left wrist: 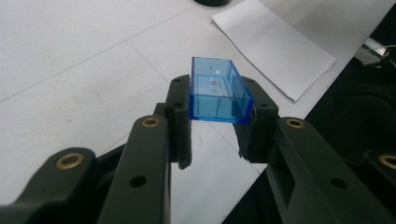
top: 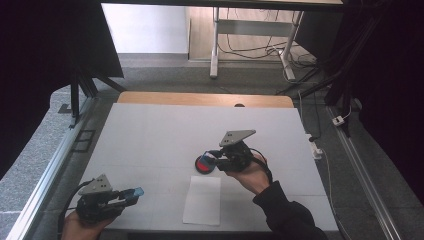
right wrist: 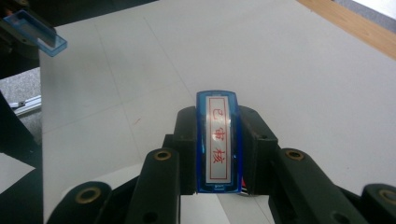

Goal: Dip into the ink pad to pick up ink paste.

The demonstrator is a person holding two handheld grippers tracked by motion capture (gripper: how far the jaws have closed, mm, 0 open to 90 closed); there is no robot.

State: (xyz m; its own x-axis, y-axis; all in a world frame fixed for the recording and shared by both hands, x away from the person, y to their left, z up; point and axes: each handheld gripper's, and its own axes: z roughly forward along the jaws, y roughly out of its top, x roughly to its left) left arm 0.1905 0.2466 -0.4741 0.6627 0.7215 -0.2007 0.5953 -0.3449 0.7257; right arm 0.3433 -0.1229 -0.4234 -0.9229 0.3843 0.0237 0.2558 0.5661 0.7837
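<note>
My left gripper [left wrist: 217, 89] is shut on a clear blue rectangular cap [left wrist: 219, 91], open side turned away from the camera. In the high view this gripper [top: 131, 194] hangs over the table's front left with the cap [top: 136, 191] at its tips. My right gripper [right wrist: 218, 116] is shut on a blue stamp [right wrist: 218, 140] whose white label bears red characters. In the high view the right gripper [top: 212, 158] holds the stamp [top: 208, 160] just over a round black ink pad [top: 200, 169] with a red centre. Contact between stamp and pad cannot be told.
A white sheet of paper [top: 202, 200] lies on the white table cover [top: 150, 135] just in front of the ink pad. The paper [left wrist: 275, 39] lies beyond the cap in the left gripper view. A wooden table edge [top: 200, 98] runs along the far side.
</note>
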